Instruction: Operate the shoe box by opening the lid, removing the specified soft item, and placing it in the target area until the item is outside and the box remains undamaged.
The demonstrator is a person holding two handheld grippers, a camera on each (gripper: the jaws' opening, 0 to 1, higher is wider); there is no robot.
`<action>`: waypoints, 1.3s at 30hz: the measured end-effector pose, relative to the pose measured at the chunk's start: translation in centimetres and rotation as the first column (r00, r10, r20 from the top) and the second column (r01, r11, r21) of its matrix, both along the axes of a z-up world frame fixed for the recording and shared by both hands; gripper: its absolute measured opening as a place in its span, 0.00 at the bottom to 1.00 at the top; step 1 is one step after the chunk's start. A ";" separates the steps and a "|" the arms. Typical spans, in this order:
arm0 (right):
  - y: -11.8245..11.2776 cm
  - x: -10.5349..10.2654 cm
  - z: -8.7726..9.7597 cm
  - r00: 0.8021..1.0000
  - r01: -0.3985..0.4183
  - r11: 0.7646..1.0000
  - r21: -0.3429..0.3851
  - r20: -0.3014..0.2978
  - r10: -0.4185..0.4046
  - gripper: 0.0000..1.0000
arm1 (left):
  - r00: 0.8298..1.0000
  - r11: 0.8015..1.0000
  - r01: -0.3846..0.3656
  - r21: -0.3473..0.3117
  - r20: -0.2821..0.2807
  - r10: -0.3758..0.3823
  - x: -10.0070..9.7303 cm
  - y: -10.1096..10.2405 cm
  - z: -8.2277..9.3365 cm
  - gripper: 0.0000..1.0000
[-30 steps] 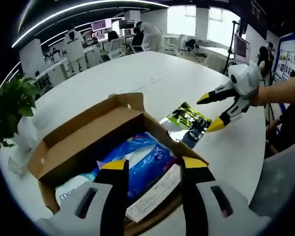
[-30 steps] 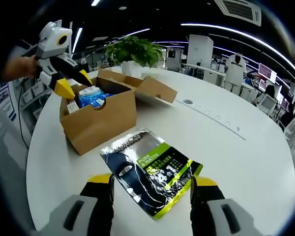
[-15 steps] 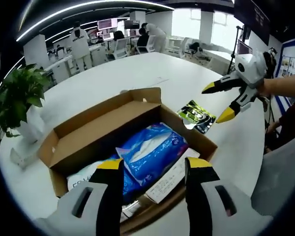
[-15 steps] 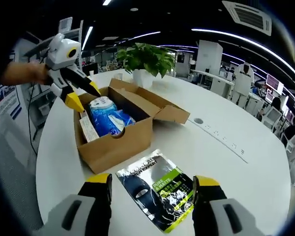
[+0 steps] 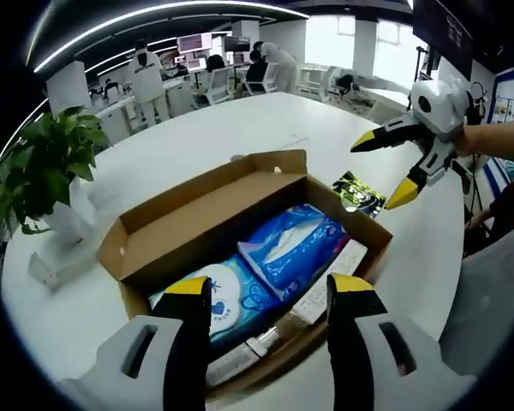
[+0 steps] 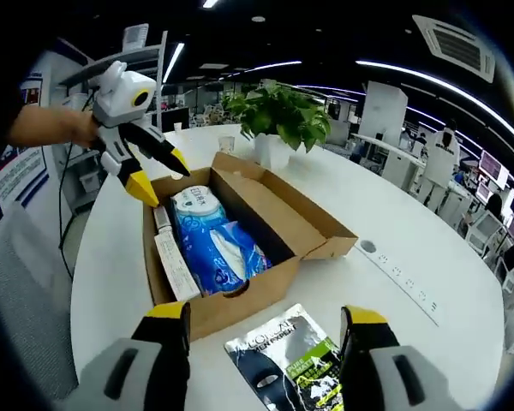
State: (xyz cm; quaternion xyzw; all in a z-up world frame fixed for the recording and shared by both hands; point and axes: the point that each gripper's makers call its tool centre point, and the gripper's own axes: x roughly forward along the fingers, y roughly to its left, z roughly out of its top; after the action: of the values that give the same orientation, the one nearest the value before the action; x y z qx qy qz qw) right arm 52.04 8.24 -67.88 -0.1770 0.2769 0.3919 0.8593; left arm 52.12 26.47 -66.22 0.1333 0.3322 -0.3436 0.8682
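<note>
Left gripper [image 5: 270, 295]: jaws apart, nothing between them, hovering over the near end of the open shoe box [image 5: 180, 227]. Right gripper [image 6: 264, 321]: jaws likewise apart and empty, held over the table with the black-and-green sachet [image 6: 293, 364] lying flat just beyond the tips. The right gripper also shows across the box in the left gripper view, raised clear of the table.

Change noted: over the last second both grippers have drawn back and risen. The sachet, earlier lying squarely between the right jaws, now sits lower and partly cut off in that view, and the box has come nearer the centre. The left gripper has lifted, exposing more of the box interior. Judgement: the sachet has been released on the white table [image 6: 394, 257] outside the box, beside the wall with the round finger hole, which suggests the placement step is complete or nearly so.

Condition of task items: the sachet lies flat, glossy, uncrumpled, touching neither box nor jaws. The box stands upright, lid flap folded back away from the sachet's side, walls straight, no tears visible. Inside remain a blue tissue pack [image 6: 216, 248], a blue-and-white pack [image 5: 231, 300] and a slim white carton [image 6: 176, 265] along one wall. A potted plant [image 6: 278, 116] stands beyond the box.
</note>
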 end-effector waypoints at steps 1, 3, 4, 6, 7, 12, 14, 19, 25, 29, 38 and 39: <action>0.3 0.1 0.1 1.000 -0.008 1.000 -0.001 0.000 0.008 0.71 | 1.000 1.000 0.002 -0.002 -0.001 -0.002 0.0 0.2 0.0 0.56; 1.1 0.3 0.3 1.000 -0.025 1.000 -0.007 0.001 0.025 0.72 | 1.000 1.000 0.010 0.005 -0.001 -0.010 0.1 0.8 0.0 0.57; 1.6 0.4 0.5 0.999 -0.036 0.999 -0.006 0.001 0.036 0.72 | 1.000 1.000 0.012 0.022 0.000 -0.012 0.2 1.2 -0.1 0.57; 2.4 0.7 0.7 0.999 -0.046 0.999 -0.003 0.003 0.046 0.73 | 1.000 0.999 0.016 0.040 -0.011 -0.015 0.3 1.9 -0.4 0.57; 2.7 0.8 0.8 0.999 -0.052 0.999 -0.001 0.002 0.052 0.73 | 1.000 0.999 0.018 0.041 -0.014 -0.018 0.3 2.0 -0.4 0.58; 4.9 1.0 1.2 0.996 -0.094 0.996 -0.004 0.005 0.094 0.75 | 0.998 0.998 0.043 0.055 -0.036 -0.042 0.7 3.3 -0.8 0.61; 5.5 1.2 1.4 0.995 -0.101 0.995 -0.002 0.006 0.101 0.75 | 0.997 0.997 0.057 0.049 -0.045 -0.054 0.7 3.5 -0.9 0.62; 7.6 1.7 1.7 0.992 -0.128 0.992 0.015 0.008 0.128 0.75 | 0.995 0.996 0.082 0.038 -0.064 -0.079 1.2 4.2 -1.3 0.65; 9.5 1.9 1.3 0.986 -0.166 0.986 -0.003 0.006 0.166 0.77 | 0.988 0.987 0.148 0.058 -0.048 -0.146 1.7 4.4 -1.5 0.67; 10.8 1.9 1.1 0.981 -0.192 0.981 -0.008 0.006 0.193 0.78 | 0.983 0.981 0.181 0.075 -0.039 -0.179 2.3 4.5 -1.6 0.70; 13.1 2.3 0.3 0.971 -0.238 0.971 -0.007 -0.004 0.238 0.79 | 0.966 0.962 0.256 0.094 -0.043 -0.253 3.1 4.6 -2.4 0.78; 13.3 2.3 0.2 0.970 -0.243 0.970 -0.008 -0.003 0.243 0.79 | 0.962 0.957 0.272 0.098 -0.047 -0.268 3.1 4.6 -2.5 0.79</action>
State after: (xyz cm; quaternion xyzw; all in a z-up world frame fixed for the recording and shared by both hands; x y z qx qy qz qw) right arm 54.35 21.52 -67.70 -0.2128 0.2556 0.4932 0.8039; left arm 55.19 31.08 -68.75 0.2166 0.3428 -0.4433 0.7994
